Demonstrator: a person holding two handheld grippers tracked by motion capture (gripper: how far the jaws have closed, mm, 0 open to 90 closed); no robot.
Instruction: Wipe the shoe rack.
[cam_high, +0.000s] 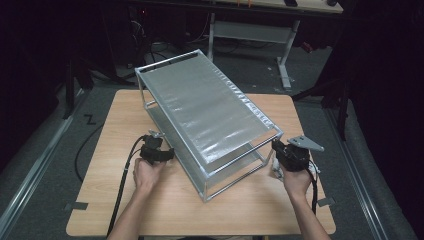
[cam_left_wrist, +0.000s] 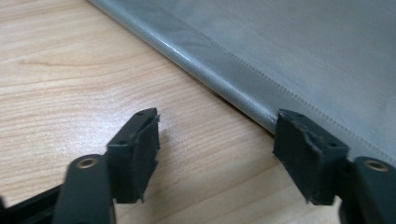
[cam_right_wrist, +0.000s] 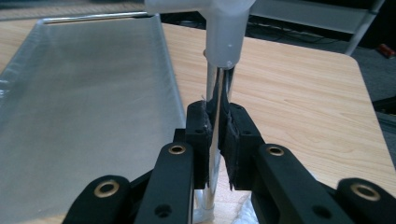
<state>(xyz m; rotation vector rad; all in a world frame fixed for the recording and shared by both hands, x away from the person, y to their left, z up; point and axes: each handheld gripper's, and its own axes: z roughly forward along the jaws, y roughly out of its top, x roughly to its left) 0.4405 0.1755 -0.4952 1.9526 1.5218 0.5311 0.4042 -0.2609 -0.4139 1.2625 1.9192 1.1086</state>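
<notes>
Standing slantwise on the table (cam_high: 125, 200), a two-tier metal rack (cam_high: 205, 107) runs from the far left toward the near right, its shelves covered in a clear, shiny film. It rests on its legs, with the near end close to the person's side of the table and the far end reaching just past the table's back edge.

At the near right corner, the right gripper (cam_high: 278, 150) is clamped on a chrome post (cam_right_wrist: 215, 116) of the rack. In the right gripper view its two black jaws press on the post from both sides, below a white corner joint (cam_right_wrist: 225, 32), and the lower shelf (cam_right_wrist: 88, 116) stretches off to the left of the post. The right hand (cam_high: 297, 181) holds the gripper from behind, with a grey plate (cam_high: 306, 143) on top of it.

On the rack's other long side, the left gripper (cam_high: 167, 152) lies low over the table beside the bottom shelf. In the left gripper view its jaws stand wide apart with nothing between them but bare wood; the right pad (cam_left_wrist: 306, 149) sits just at the shelf's rounded edge rail (cam_left_wrist: 205, 65), though contact cannot be told. The left hand (cam_high: 147, 175) grips it from the near side, and a black cable (cam_high: 122, 185) trails back off the table's front edge.
</notes>
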